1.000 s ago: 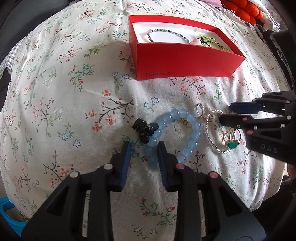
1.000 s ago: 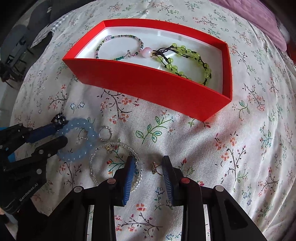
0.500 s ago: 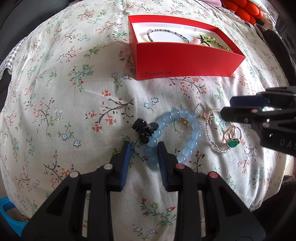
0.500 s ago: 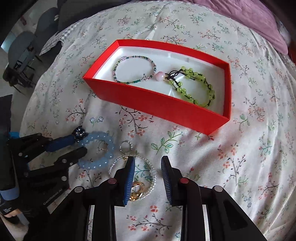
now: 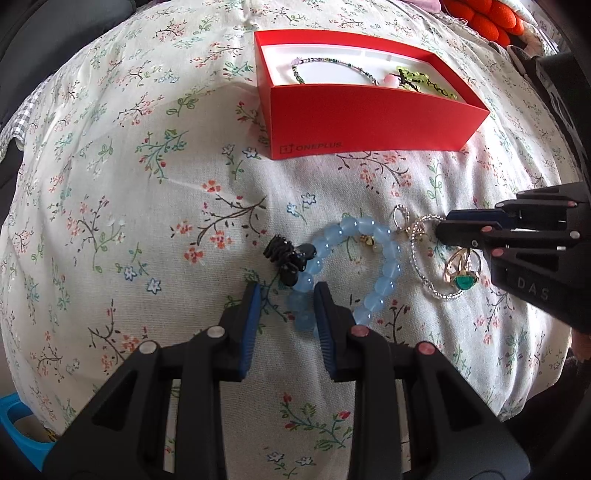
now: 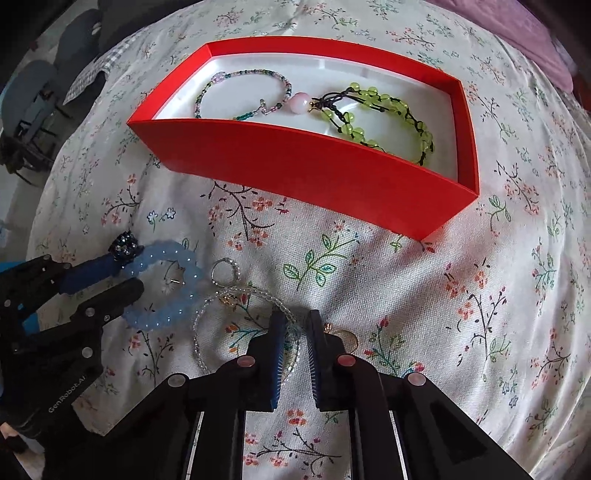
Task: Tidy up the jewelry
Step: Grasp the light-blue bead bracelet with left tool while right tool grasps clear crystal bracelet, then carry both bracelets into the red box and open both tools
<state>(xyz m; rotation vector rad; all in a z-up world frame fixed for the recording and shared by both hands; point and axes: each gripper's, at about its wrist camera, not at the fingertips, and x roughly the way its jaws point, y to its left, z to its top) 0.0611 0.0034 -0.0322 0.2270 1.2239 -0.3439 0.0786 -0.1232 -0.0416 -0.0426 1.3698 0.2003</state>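
Note:
A red box point(image 5: 369, 122) point(image 6: 295, 166) on the floral cloth holds a thin beaded bracelet point(image 6: 243, 92) and a green bead bracelet point(image 6: 380, 114). A blue bead bracelet point(image 5: 384, 266) point(image 6: 173, 288) with a black charm point(image 5: 284, 258) lies in front. My left gripper point(image 5: 284, 306) is open, its jaws on either side of the bracelet's near beads. A clear bead bracelet point(image 5: 424, 273) point(image 6: 207, 332), a small silver ring point(image 6: 225, 271) and a gold ring with a green stone point(image 5: 463, 277) lie to the right. My right gripper point(image 6: 295, 339) is narrowly open over the clear bracelet's strand.
The floral cloth point(image 5: 147, 184) covers a rounded soft surface that drops off at the sides. An orange knitted item point(image 5: 480, 18) lies at the far right. Dark chairs point(image 6: 33, 92) stand beyond the left edge. A purple fabric point(image 6: 535, 33) lies behind the box.
My right gripper lifted and moved back over the clear bracelet, then came down on it with narrower jaws. The clear bracelet shifted slightly. My left gripper stayed around the blue bracelet.

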